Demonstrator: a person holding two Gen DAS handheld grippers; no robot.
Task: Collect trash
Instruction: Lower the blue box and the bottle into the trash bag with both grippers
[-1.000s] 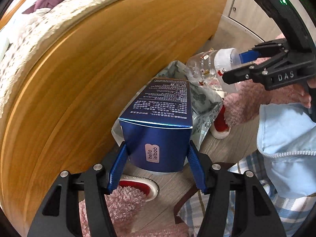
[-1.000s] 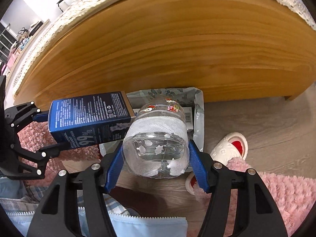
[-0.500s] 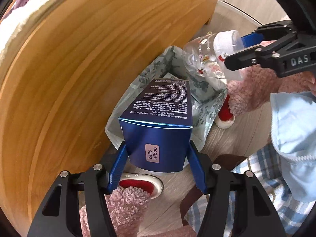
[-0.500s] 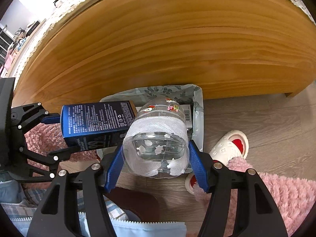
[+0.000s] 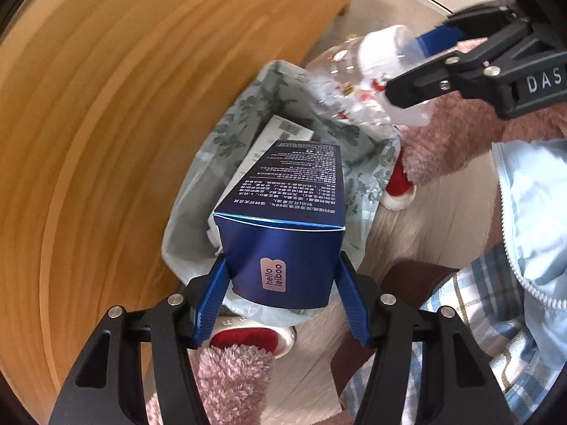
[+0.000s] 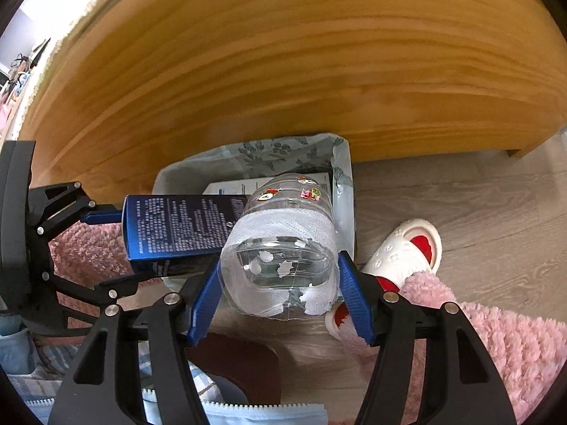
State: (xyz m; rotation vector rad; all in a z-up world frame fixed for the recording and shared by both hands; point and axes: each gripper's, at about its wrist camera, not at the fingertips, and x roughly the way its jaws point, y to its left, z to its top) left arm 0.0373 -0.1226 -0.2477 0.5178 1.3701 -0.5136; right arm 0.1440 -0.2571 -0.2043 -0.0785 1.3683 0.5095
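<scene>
A bedroom: wooden bed frame (image 6: pixel 283 71), slippers (image 6: pixel 407 251), wood floor (image 6: pixel 478 205).

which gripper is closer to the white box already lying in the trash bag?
Left. The left gripper holds the blue box right above the white box; the right gripper, gripping the plastic bottle, sits by the bag's rim.

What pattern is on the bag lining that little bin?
The bin bag is pale grey-green with a darker leafy floral print, clearest in the left wrist view.

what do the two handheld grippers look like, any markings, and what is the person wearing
Both the left gripper and the right gripper have black skeletal frames with silver screws and ribbed blue pads. The right one carries white "DAS" lettering. The person wears a light blue zipped jacket over blue plaid.
</scene>
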